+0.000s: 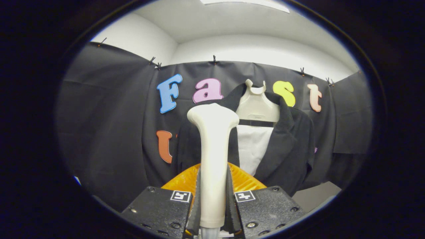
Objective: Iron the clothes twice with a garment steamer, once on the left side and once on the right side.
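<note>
Single fisheye camera, mounted on the claw [213, 199], facing forward along its two fingers [196, 202], which close on the steamer handle [212, 159] standing upright directly before the lens at very close range. Beyond it, the view faces the booth's rear wall [109, 109] squarely, with the hung jacket [289, 146] at moderate distance, slightly to the handle's right.

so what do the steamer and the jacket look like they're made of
The steamer, clamped between the hand-held gripper fingers, looks like smooth cream plastic with a soft sheen. The jacket beyond it looks like matte dark woven cloth, folding softly at the lapel.
</note>
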Motion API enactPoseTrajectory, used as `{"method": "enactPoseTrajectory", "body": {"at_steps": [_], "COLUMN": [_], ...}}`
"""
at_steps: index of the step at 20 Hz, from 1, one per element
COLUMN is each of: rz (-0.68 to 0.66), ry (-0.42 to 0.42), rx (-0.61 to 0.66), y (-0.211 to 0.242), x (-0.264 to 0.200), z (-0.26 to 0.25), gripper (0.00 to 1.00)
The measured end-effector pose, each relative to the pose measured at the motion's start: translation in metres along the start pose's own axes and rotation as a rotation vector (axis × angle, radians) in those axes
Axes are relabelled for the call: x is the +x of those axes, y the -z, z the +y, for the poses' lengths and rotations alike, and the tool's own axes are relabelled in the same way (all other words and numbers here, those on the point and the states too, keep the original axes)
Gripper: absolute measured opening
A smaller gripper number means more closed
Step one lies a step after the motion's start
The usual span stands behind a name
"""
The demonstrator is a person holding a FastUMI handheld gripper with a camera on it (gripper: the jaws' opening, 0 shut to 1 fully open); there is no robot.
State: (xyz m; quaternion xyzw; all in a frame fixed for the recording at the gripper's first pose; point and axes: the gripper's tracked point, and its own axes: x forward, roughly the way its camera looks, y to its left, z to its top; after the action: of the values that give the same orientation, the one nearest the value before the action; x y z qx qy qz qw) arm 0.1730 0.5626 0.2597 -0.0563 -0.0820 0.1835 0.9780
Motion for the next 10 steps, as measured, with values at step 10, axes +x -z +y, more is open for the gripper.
{"method": "enactPoseTrajectory", "body": {"at_steps": [10], "rz": [0.043], "ry": [0.023], "rx": [-0.047], "y": [0.028], "x": [0.002], "z": [0.010], "gripper": [0.35]}}
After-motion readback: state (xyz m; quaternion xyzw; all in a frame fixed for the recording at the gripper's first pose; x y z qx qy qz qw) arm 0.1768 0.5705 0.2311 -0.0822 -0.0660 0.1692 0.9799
